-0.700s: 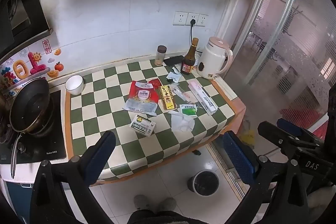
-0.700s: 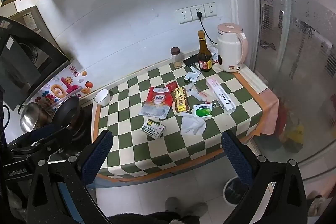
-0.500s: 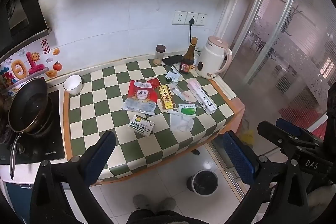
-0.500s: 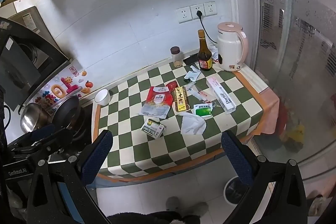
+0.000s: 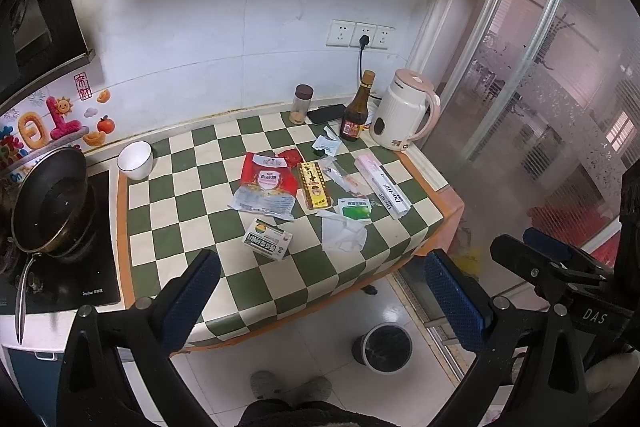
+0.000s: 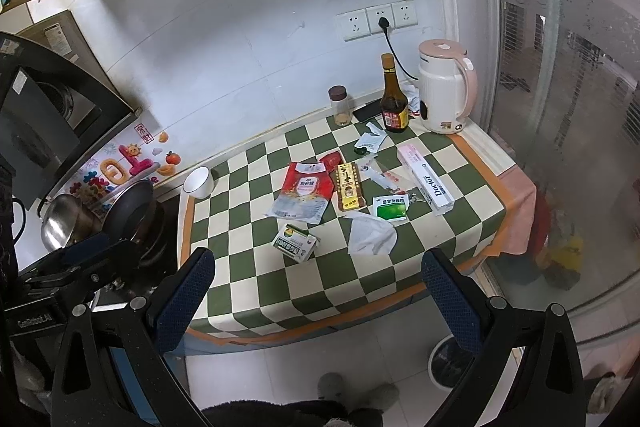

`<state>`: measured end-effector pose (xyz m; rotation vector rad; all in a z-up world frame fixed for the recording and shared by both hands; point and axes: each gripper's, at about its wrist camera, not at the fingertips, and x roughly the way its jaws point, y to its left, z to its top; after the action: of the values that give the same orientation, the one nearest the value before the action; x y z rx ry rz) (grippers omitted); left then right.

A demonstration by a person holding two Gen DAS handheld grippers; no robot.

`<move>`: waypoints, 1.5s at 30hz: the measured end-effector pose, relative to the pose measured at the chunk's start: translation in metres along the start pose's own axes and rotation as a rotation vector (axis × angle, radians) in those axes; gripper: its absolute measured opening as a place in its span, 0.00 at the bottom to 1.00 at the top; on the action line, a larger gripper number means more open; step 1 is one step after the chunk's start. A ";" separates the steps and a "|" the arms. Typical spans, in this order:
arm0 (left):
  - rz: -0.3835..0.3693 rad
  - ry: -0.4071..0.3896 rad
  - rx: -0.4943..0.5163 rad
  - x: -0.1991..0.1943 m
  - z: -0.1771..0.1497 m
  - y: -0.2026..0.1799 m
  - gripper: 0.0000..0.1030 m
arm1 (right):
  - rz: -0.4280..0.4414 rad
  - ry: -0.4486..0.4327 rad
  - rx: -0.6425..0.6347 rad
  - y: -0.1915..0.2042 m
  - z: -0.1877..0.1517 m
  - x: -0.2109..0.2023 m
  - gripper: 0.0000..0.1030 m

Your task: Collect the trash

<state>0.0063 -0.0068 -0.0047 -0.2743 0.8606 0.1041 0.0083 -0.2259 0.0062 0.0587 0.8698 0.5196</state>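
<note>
Trash lies on the green checked table (image 5: 180, 223): a red and white pouch (image 5: 266, 187), a yellow pack (image 5: 315, 185), a small green and white box (image 5: 268, 239), a crumpled tissue (image 5: 342, 233), a green sachet (image 5: 355, 209) and a long white box (image 5: 382, 185). The same pouch (image 6: 306, 193), small box (image 6: 296, 242) and tissue (image 6: 370, 233) show in the right wrist view. A bin (image 5: 383, 347) stands on the floor below the table's front edge. My left gripper (image 5: 320, 301) and right gripper (image 6: 318, 301) are open and empty, held high in front of the table.
A white kettle (image 5: 404, 115), dark bottle (image 5: 356, 113), spice jar (image 5: 302, 104) and phone (image 5: 326, 113) stand at the back. A white bowl (image 5: 135, 159) sits at the left edge. A pan (image 5: 50, 199) rests on the stove. A glass door (image 5: 540, 131) is on the right.
Both views barely shift; the left wrist view has drifted slightly so the table sits a little further left. Nothing on the table has moved and both grippers stay open.
</note>
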 end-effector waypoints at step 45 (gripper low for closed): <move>-0.048 -0.004 -0.032 -0.002 0.000 0.010 1.00 | 0.053 0.010 -0.008 0.012 0.007 -0.003 1.00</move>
<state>0.0032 0.0026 -0.0049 -0.3242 0.8489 0.0737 0.0071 -0.2156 0.0157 0.0716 0.8776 0.5732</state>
